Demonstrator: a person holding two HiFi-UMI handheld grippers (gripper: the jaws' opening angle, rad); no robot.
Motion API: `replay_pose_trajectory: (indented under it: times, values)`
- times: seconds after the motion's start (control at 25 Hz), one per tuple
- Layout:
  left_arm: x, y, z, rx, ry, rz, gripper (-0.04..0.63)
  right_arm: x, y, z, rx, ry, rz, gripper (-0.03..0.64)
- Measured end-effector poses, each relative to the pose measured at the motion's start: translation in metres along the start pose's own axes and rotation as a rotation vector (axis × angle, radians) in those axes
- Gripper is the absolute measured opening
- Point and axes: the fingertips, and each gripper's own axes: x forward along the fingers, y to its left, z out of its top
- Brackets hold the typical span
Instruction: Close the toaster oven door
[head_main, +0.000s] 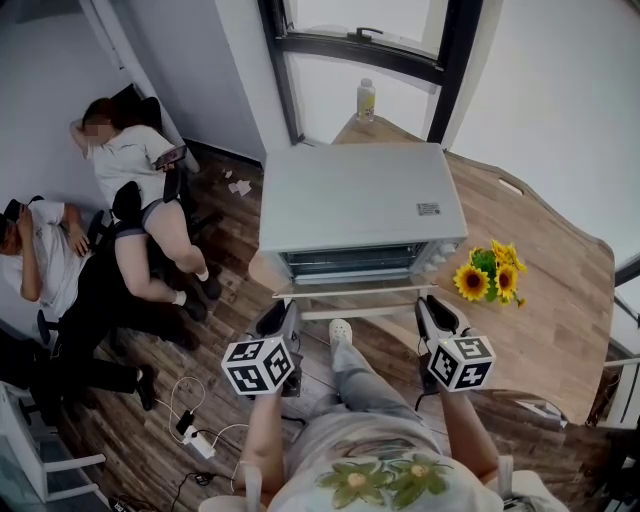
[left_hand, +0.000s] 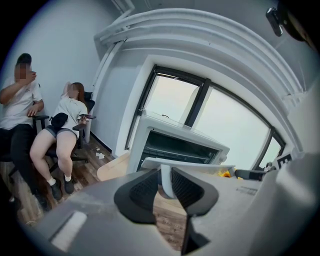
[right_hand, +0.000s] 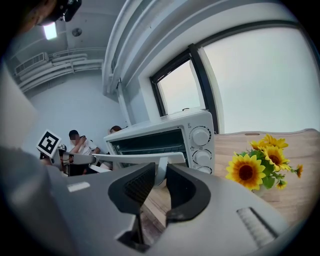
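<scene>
One door: the door is wide open. It lies flat and sticks out from the front of the oven toward the person.
Handle: a white handle runs along the door's front edge. It has a short post near each end.
Oven: it sits on a wood table, near the edge by the window. You can see the racks inside, so nothing covers the front.
Left gripper: the left gripper has its jaws closed on the left post of the handle. The white post sits between the two dark pads and looks pinched on both sides.
Right gripper: the right gripper has its jaws closed on the right post in the same way. The pads squeeze the white post.
Done so far: both grippers have hold of the handle, one at each end. That looks like the get-ready part.
Left to do: almost all of the job, I think. The door has to swing up on its hinge until it stands flat against the oven front. Then the jaws have to let go.
Watch out for: both ends should go up together, or the door may twist.
Around: sunflowers stand just right of the oven and a bottle stands behind it. Two people sit on chairs far to the left.
</scene>
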Motion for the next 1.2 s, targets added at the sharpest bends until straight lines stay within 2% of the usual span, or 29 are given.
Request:
replay_pose_trajectory:
  times: [1.2]
  values:
    - [0.015,0.002,0.025,-0.022,-0.032,-0.016,0.1,0.017,-0.004,0.024,0.021,-0.016,0.006,0.075]
